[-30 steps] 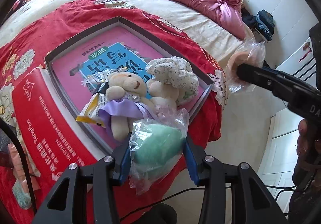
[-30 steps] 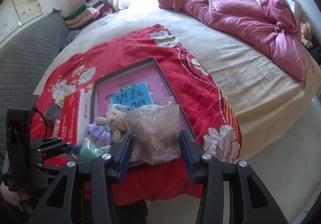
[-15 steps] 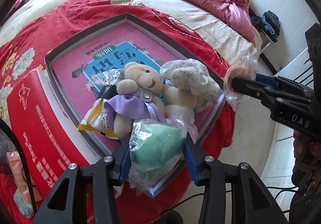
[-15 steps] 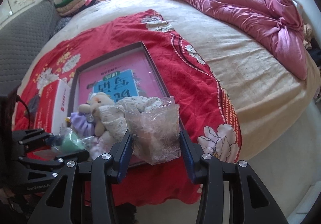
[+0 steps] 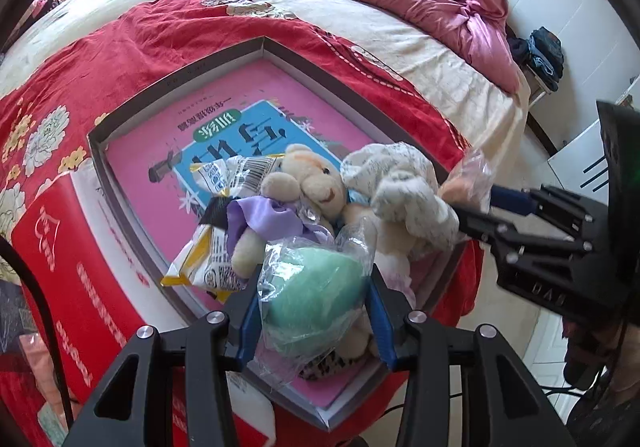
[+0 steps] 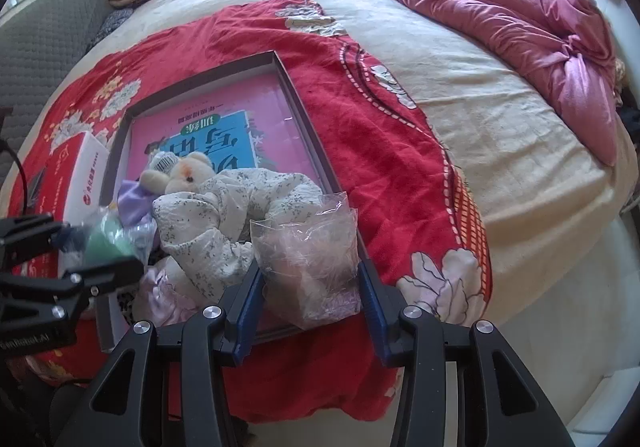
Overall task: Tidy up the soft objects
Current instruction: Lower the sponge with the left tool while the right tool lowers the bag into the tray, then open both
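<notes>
Starting at the left, the red carton (image 5: 60, 267) lies on the red floral blanket (image 5: 120, 39), touching the shallow tray (image 5: 132, 115) with the pink and blue book cover in its bottom. The left claw (image 5: 312, 299) is clamped on a green soft ball in a clear bag (image 5: 316, 299), and it has slid forward since a second ago: the bag now hangs over the near corner of the tray, just in front of the teddy bear (image 5: 308, 187) in its purple ribbon, where before it sat short of the rim. A yellow snack packet (image 5: 204, 267) lies under the bear's side. Next over, the floral cloth bundle (image 6: 224, 215) is heaped against the bear. Then the right claw (image 6: 308, 279), closed on a clear bag with a pale pinkish soft thing (image 6: 308, 263) inside; what it is exactly, I can't make out through the plastic. That claw has dropped and come in, so its bag now sits over the tray's right edge, close beside the cloth bundle. Far right, the pink quilt (image 6: 500, 3) lies rumpled on the bed.
</notes>
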Available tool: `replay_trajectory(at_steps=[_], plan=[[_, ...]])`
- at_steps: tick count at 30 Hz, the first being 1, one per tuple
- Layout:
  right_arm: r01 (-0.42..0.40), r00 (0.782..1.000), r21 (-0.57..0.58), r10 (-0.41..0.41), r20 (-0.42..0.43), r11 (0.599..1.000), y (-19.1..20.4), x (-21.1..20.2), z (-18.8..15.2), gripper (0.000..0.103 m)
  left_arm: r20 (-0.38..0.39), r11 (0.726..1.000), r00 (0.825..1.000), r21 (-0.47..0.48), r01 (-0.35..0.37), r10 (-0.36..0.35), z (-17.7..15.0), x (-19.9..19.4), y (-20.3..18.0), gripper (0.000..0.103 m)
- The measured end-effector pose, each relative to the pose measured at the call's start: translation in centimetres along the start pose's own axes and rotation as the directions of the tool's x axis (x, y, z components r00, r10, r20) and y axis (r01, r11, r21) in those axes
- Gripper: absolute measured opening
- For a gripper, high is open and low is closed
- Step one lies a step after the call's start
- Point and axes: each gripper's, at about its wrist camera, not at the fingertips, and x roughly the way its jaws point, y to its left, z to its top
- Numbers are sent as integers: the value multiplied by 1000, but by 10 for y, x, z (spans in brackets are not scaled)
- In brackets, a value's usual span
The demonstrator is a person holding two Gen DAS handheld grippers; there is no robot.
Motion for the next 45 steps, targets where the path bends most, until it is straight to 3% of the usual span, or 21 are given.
replay_trajectory(at_steps=[12,21,36,41,45], plan=[[18,1000,-45,-17,10,999,12,16,14,47,0,1000,1000,-10,-20,20,22,10,9,47],[59,998,-73,-59,7,996,12,13,14,47,5,1000,1000,-9,-22,22,22,10,9,47],[45,999,-80,-45,3,996,14,9,5,49,13,1000,1000,-14,-9,9,21,13,10,47],[15,1000,-61,-14,22,998,14,4,6,58,11,1000,1000,-14,-12,13,21,14,10,47],[15,1000,-55,-14,28,998,13,0,4,59,11,1000,1000,-17,-16,16,21,13,9,47]])
